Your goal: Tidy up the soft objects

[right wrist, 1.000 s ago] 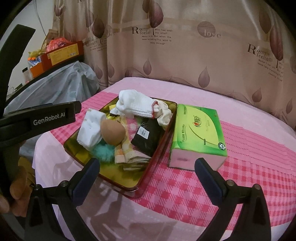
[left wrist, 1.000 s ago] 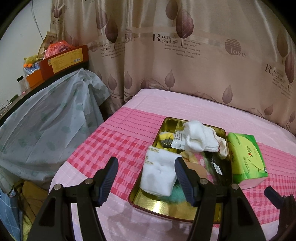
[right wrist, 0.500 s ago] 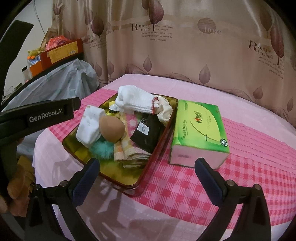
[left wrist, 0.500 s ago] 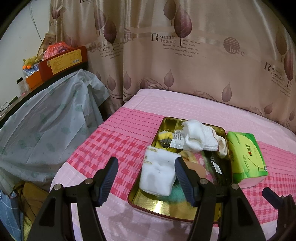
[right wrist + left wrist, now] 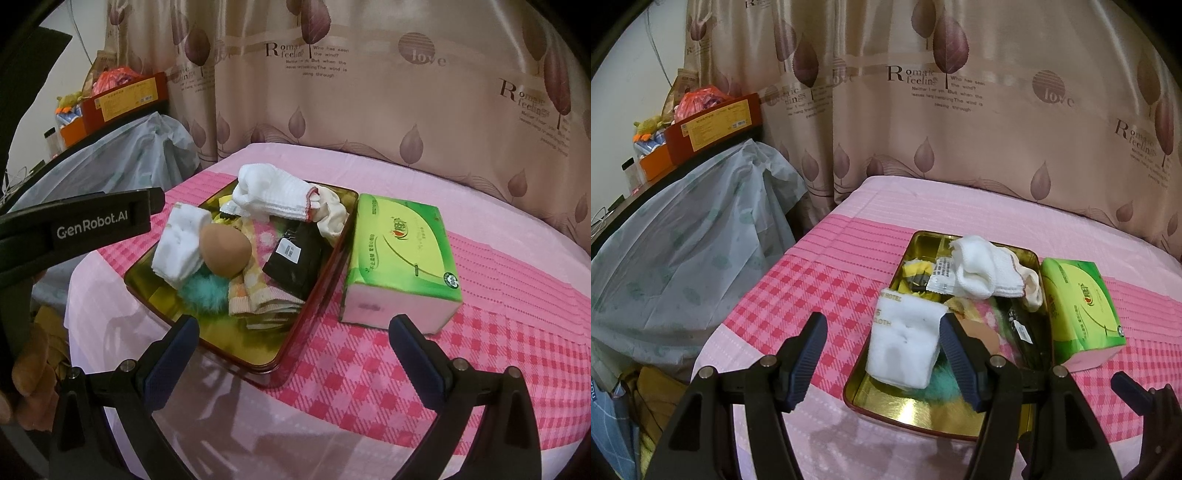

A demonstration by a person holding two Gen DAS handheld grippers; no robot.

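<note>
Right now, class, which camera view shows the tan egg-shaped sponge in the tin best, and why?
The right wrist view: the tan egg-shaped sponge shows whole, resting against the folded white cloth in the tin. In the left wrist view only a sliver shows behind a finger of the left gripper.

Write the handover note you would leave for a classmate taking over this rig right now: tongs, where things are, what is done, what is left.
Left tongs: open, empty, near the white folded cloth.
Right tongs: open, empty, in front of the tin tray.
In the tray: white folded cloth, beige sponge, teal pompom, patterned cloth, black packet, white gloves.
Green tissue pack sits beside the tray.
Done: nothing lifted.
Left: organizing all soft items.
</note>
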